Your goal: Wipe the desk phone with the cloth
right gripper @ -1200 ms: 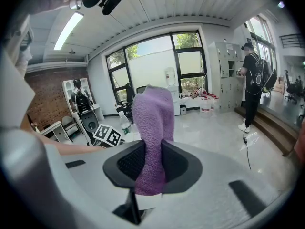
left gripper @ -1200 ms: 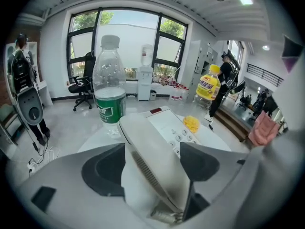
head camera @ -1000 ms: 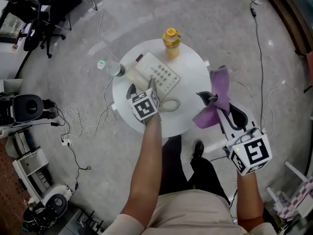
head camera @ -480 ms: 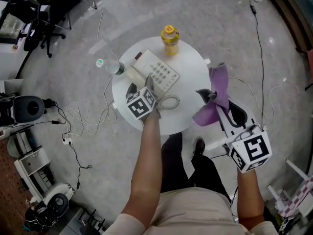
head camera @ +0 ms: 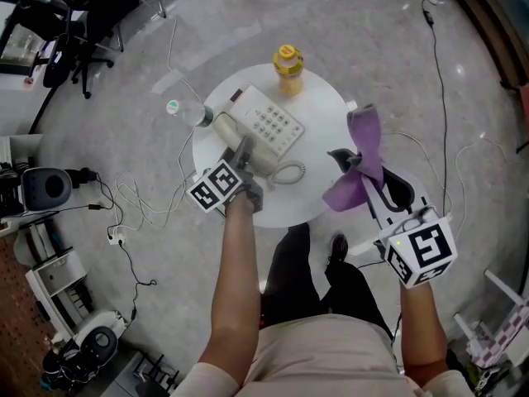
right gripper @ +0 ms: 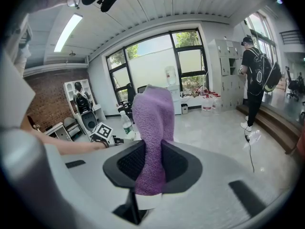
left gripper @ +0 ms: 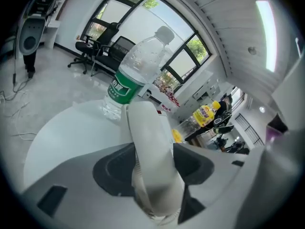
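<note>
Left gripper (head camera: pixel 241 149) had swung back along the handset (left gripper: pixel 145 137), fingers closing around it and best squared mid-handle before lifting, while the right gripper's (right gripper: pixel 148 163) fingers pinched the purple cloth (right gripper: pixel 152 123).

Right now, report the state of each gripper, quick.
Left gripper: jaws closing on the phone handset between them.
Right gripper: jaws shut on the purple cloth.

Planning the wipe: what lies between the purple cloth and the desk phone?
Head view: only bare white table between the cloth and the phone; its coiled cord curls nearer the person.
</note>
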`<state>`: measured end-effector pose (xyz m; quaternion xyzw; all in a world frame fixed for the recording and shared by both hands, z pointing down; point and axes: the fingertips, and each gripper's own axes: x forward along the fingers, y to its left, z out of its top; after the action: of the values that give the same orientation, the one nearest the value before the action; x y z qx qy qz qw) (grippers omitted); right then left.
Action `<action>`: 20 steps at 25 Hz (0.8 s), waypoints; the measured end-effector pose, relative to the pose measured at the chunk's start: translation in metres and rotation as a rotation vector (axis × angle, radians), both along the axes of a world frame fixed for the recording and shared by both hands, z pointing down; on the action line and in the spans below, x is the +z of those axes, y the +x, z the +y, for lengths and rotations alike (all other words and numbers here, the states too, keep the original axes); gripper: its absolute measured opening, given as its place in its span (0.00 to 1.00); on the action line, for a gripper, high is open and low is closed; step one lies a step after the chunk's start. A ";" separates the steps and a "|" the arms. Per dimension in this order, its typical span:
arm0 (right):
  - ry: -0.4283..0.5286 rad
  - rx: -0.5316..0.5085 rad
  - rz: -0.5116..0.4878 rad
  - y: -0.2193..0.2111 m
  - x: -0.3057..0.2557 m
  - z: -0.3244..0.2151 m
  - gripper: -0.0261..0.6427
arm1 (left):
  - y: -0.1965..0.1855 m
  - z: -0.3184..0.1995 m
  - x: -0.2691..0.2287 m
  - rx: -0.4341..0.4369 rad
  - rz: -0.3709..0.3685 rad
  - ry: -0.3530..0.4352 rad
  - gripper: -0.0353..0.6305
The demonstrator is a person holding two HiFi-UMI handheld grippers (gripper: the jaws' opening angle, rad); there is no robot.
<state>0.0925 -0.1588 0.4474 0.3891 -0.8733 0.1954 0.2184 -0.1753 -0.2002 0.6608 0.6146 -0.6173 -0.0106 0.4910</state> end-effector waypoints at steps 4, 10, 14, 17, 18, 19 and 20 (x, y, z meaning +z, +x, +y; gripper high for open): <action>-0.003 -0.005 -0.002 -0.002 0.001 0.002 0.16 | 0.006 0.009 -0.005 0.006 0.179 0.061 0.41; -0.017 -0.013 -0.008 -0.008 0.001 0.005 0.16 | 0.012 0.021 -0.030 -0.008 0.493 0.190 0.40; -0.036 -0.020 -0.031 -0.012 0.006 0.008 0.16 | 0.016 0.030 -0.055 0.040 0.640 0.298 0.39; -0.051 -0.037 -0.053 -0.021 0.004 0.012 0.16 | 0.017 0.041 -0.079 0.057 0.783 0.366 0.39; -0.057 -0.042 -0.067 -0.025 0.003 0.013 0.16 | 0.017 0.045 -0.089 0.067 0.828 0.387 0.39; -0.064 -0.047 -0.086 -0.030 0.001 0.013 0.16 | 0.018 0.048 -0.099 0.081 0.871 0.409 0.39; -0.074 -0.053 -0.110 -0.035 0.000 0.013 0.16 | 0.020 0.052 -0.111 0.100 0.915 0.433 0.39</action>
<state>0.0575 -0.1461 0.4470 0.3460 -0.8863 0.2427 0.1892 -0.1552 -0.1478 0.5495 0.6633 -0.2925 -0.3831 0.5724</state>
